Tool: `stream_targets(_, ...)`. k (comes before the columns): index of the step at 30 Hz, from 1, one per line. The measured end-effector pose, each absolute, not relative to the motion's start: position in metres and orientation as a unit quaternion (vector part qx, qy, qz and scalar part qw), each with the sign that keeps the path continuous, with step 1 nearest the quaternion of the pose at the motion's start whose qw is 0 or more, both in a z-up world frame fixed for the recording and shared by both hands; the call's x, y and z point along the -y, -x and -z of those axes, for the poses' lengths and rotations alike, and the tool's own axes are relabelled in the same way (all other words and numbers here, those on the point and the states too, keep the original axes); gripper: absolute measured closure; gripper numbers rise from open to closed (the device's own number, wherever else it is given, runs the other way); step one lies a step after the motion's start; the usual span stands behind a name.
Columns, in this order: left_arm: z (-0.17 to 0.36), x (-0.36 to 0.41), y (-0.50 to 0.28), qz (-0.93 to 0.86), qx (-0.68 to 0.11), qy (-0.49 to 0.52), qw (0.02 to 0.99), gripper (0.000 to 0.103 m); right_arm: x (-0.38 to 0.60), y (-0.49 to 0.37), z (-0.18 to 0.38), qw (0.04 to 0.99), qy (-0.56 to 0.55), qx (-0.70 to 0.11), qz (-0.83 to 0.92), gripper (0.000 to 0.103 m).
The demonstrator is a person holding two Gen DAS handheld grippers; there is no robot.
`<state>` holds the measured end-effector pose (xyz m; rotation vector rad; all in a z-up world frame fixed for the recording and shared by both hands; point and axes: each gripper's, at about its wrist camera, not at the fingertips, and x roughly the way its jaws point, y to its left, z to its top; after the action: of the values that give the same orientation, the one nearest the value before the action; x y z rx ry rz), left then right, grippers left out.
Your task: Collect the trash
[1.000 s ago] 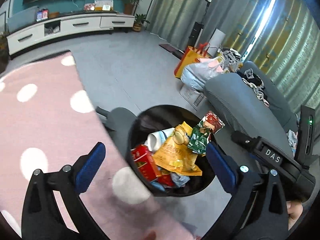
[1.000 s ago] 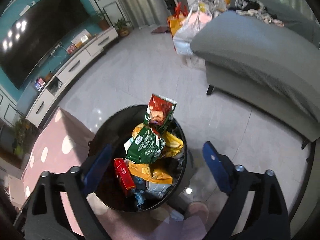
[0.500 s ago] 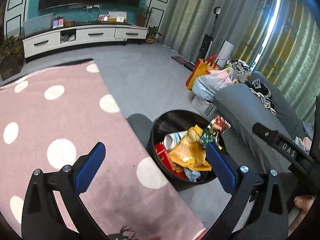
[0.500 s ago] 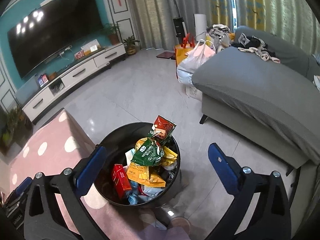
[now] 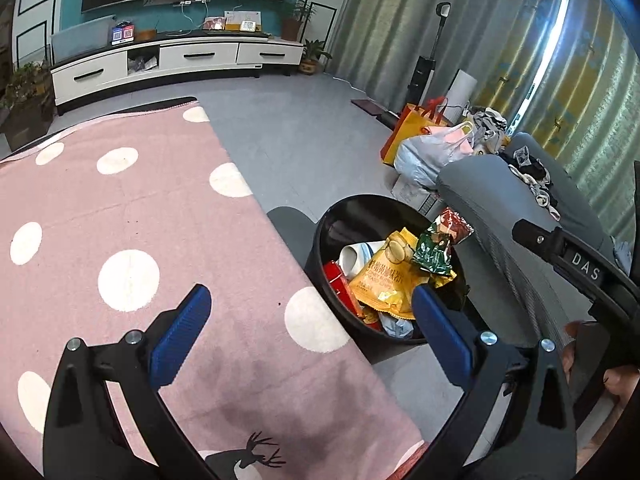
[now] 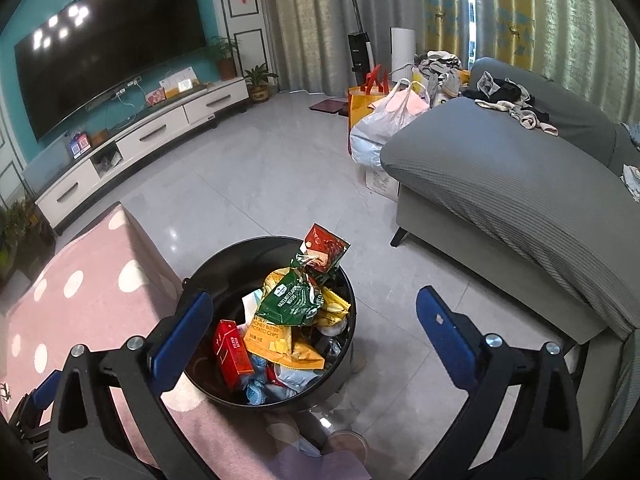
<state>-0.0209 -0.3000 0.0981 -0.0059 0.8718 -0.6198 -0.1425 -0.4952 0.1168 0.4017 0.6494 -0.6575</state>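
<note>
The black round trash bin (image 6: 276,320) stands on the grey tiled floor (image 6: 256,184), its near-left side touching the edge of the pink polka-dot rug (image 5: 120,208), with the grey sofa (image 6: 520,184) well to its right. It is filled to the rim: a green hazelnut wafer packet (image 6: 290,300) and a red snack packet (image 6: 323,249) stand proud of the top, over a yellow honey-butter chip bag (image 6: 280,340), a red carton (image 6: 232,354), and a white paper cup (image 5: 354,254) seen from the left wrist. The right tongs (image 6: 312,316) have just been opening and are now spread wide with nothing between them, hovering above and in front of the bin. The left tongs (image 5: 306,320) are likewise spread and empty, held over the rug beside the bin. Judgement: a deposit appears complete and the step in hand is the retreat and search for further litter; none is evident on the visible rug or floor. If more is to go in, the next move calls for a drop well inside the rim, since the topmost packets sit loosely and could spill over the far side. Open room lies across the floor towards the white TV cabinet (image 6: 152,136); the sofa edge and the shopping bags (image 6: 384,120) beyond it restrict the right.
</note>
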Motion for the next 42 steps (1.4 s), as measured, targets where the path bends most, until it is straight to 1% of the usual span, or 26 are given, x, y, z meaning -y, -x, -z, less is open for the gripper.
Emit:
stream_targets(22, -0.083, 0.314, 0.031, 0.306, -0.428, -0.018, 0.850, 0.003, 0.497, 0.143, -0.111, 0.868, -0.188, -0.323, 0.326, 0.003)
stream_targets(42, -0.087, 0.309, 0.035, 0.308, -0.423, -0.009, 0.852, 0.003, 0.496, 0.140, -0.110, 0.865, -0.184, -0.328, 0.331, 0.003)
